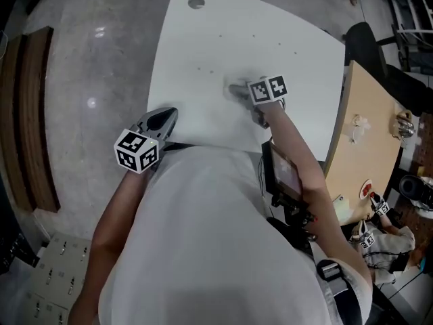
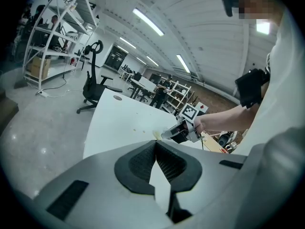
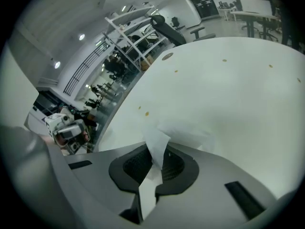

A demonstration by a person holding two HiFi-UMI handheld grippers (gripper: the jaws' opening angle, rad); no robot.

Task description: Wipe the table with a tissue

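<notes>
Left gripper [image 1: 161,122] parked at near edge of table [image 1: 203,39], jaws pressed together, nothing poking out; right gripper [image 3: 157,151] pinching tissue [image 3: 183,131]; risk: only a thin corner looks caught in the pinch, so drag on the top could tear it or pull it free; tissue fans out just ahead of the tips, flat on the table; specks [image 3: 147,113] farther out, likely missed

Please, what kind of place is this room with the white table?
Probably a large open office or lab hall: metal shelves, an office chair, more desks and long ceiling lights.
</notes>
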